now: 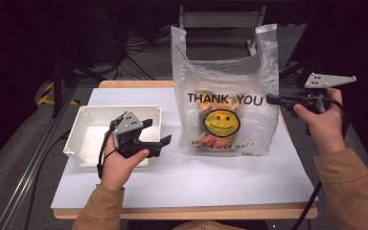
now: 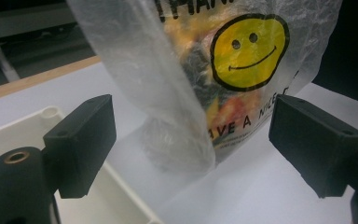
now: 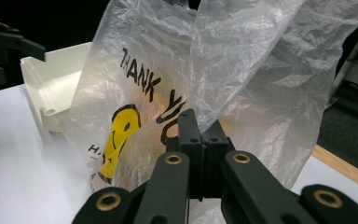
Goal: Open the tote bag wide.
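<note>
The right hand-held gripper [image 1: 274, 99] is clenched on the plastic bag's [image 1: 225, 96] right edge, while the left hand-held gripper [image 1: 157, 132] stands released beside the white tray [image 1: 84, 139] on the counter [image 1: 196, 177].

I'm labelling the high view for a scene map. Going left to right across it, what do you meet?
White bin → left tongs, jaws open, over the bin's right edge → plastic bag with the smiley face → right tongs, jaws shut at the bag's right edge.
</note>
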The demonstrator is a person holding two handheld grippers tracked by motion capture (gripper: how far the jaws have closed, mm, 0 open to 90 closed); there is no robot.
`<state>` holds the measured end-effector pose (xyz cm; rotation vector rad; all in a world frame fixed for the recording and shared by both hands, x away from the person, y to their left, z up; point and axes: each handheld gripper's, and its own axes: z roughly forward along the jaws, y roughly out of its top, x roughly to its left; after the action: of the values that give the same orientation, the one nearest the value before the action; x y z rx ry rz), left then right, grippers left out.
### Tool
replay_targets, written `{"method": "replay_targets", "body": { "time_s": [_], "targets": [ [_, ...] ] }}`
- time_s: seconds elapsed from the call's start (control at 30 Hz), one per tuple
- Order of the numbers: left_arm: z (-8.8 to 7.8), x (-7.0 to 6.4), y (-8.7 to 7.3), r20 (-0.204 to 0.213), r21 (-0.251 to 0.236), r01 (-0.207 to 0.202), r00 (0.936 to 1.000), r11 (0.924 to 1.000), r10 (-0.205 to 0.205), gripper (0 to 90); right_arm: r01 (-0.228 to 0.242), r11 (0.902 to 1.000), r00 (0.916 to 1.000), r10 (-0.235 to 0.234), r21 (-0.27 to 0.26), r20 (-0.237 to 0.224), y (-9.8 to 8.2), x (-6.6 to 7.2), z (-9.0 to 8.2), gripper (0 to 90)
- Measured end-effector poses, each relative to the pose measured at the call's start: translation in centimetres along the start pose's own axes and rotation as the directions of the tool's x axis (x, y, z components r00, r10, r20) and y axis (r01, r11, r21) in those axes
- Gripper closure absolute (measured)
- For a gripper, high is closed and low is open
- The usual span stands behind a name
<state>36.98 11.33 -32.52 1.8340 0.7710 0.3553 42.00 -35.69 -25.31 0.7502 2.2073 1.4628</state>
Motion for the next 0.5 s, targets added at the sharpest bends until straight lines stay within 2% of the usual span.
{"method": "replay_targets", "body": {
  "time_s": [0.1,0.2,0.23,0.3,0.5],
  "targets": [
    [1.6,-0.1,1.1,-0.001,-0.009,0.004,1.0,1.0,-0.004,16.0,0.005,0.9999,0.9999,-0.005,-0.009,-0.015,0.0,0.6,-0.5,90.0],
    [3.0,0.1,1.8,-0.017,0.004,0.003,0.9998,1.0,-0.003,16.2,0.016,0.9998,0.9995,-0.016,-0.008,-0.025,0.0,1.1,-0.7,90.0],
    [3.0,0.1,1.8,-0.017,0.004,0.003,0.9998,1.0,-0.003,16.2,0.016,0.9998,0.9995,-0.016,-0.008,-0.025,0.0,1.1,-0.7,90.0],
    [4.3,0.4,2.2,-0.023,0.015,0.007,0.9997,0.9999,-0.007,16.7,0.027,0.9996,0.9992,-0.027,-0.008,-0.03,-0.2,1.5,-0.9,90.0],
    [5.9,0.8,2.6,-0.03,0.0,0.03,0.9991,0.9996,-0.03,25.5,0.031,0.9994,0.9984,-0.032,-0.016,-0.047,-0.7,2.1,-1.3,90.0]
  ]
}}
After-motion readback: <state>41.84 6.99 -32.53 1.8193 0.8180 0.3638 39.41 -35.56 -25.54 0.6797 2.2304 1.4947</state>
